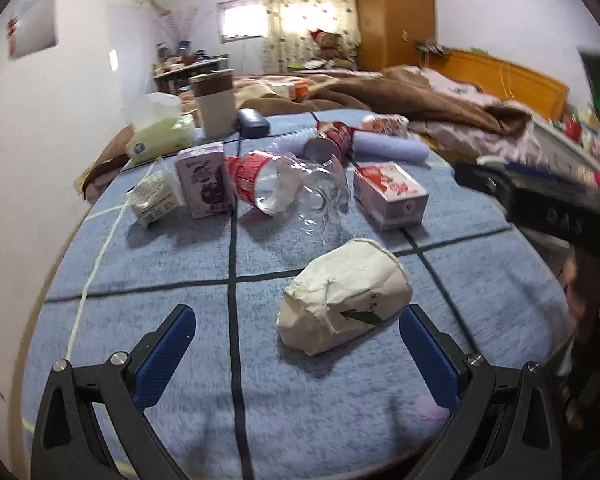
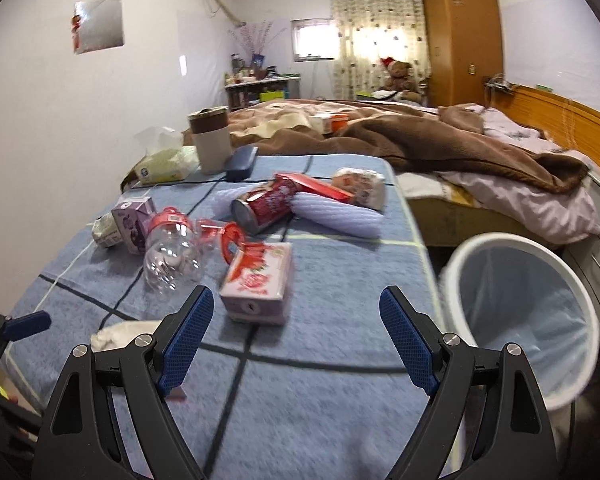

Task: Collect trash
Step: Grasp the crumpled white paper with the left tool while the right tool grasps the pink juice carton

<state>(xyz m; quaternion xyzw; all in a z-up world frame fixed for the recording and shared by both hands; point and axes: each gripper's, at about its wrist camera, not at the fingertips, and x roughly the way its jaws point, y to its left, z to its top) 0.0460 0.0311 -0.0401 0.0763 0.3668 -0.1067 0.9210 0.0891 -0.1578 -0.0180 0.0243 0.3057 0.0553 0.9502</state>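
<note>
Lying on its side on the blue surface (image 1: pixel 148 264), the crushed paper cup (image 1: pixel 345 300) sits just ahead of the left claw (image 1: pixel 298 322), whose blue pads are spread wide and hold nothing. The right claw (image 2: pixel 296 300) is wide apart too, with nothing in it. In its view the cup is mostly hidden behind one finger. The pink carton (image 2: pixel 260 280), clear bottle (image 2: pixel 172 252) and red can (image 2: pixel 266 204) lie farther back. The white bin (image 2: pixel 519 320) stands just past the surface's right edge, cut off low down.
</note>
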